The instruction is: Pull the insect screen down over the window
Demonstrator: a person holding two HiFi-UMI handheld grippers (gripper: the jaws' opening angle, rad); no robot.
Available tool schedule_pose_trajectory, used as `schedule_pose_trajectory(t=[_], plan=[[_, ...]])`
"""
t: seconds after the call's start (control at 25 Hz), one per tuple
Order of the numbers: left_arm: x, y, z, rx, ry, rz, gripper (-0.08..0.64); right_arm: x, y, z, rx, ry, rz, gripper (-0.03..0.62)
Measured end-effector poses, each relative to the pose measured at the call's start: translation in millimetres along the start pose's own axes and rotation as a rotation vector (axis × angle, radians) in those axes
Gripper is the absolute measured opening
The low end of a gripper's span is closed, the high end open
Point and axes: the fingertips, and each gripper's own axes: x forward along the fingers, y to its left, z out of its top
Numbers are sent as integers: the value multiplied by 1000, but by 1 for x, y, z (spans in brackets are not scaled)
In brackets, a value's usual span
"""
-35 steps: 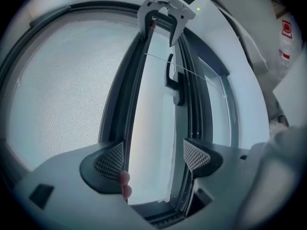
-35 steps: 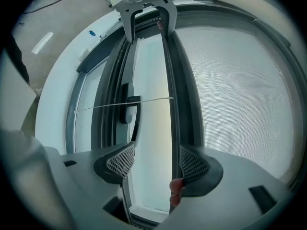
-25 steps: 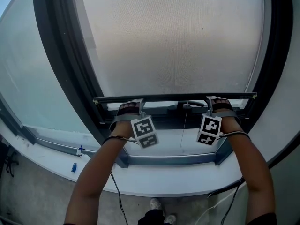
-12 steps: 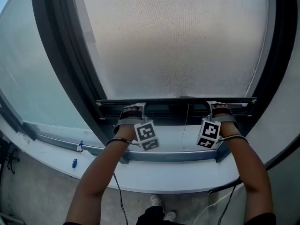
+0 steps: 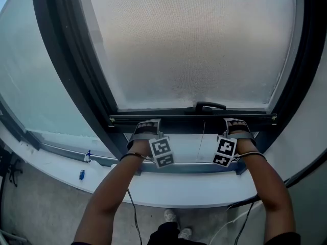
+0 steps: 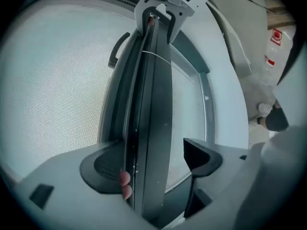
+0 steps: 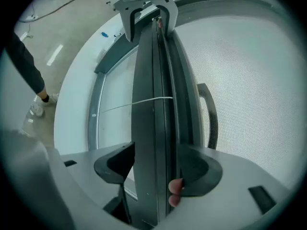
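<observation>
The insect screen's grey mesh [image 5: 194, 45] covers most of the window. Its dark bottom bar [image 5: 194, 119] lies level just above the sill, with a black handle [image 5: 209, 106] on it and a thin pull cord [image 5: 203, 137] hanging below. My left gripper [image 5: 144, 127] is shut on the bar's left part, my right gripper [image 5: 232, 124] on its right part. In the left gripper view the bar [image 6: 148, 104] runs between the jaws of the left gripper [image 6: 151, 162]. In the right gripper view the bar [image 7: 153, 80] is clamped by the right gripper [image 7: 158, 166].
Dark window frame posts [image 5: 66, 60] flank the screen. A white sill ledge [image 5: 194, 193] runs below, with small blue items [image 5: 82, 175] at its left. Cables [image 5: 130, 208] hang by the arms. A person's leg [image 7: 26, 66] stands on the floor at the left.
Both grippers and the bottom bar have moved down toward the sill. The mesh reaches lower, and the black handle now shows above the bar.
</observation>
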Motion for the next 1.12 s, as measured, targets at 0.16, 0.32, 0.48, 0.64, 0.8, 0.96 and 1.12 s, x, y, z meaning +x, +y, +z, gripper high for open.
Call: schedule_pose_trajectory(t=[0.16, 0.32, 0.48, 0.64, 0.8, 0.96, 1.12], plan=[[0, -6, -1, -2, 7, -6, 393, 0, 6, 1, 5, 0, 12, 268], [-3, -8, 0, -21, -12, -32, 393, -1, 7, 1, 20, -1, 26, 268], [-4, -8, -1, -13, -12, -71, 393, -2, 7, 2, 24, 5, 37, 268], [-5, -9, -2, 13, -10, -72, 393, -4, 7, 1, 15, 11, 46, 268], [-6, -10, -4, 28, 7, -87, 393, -6, 7, 2, 5, 23, 76, 268], [-6, -11, -4, 24, 15, -88, 393, -5, 9, 2, 21, 19, 70, 268], [-5, -12, -2, 20, 1, -76, 393, -4, 10, 1, 27, 23, 78, 268]])
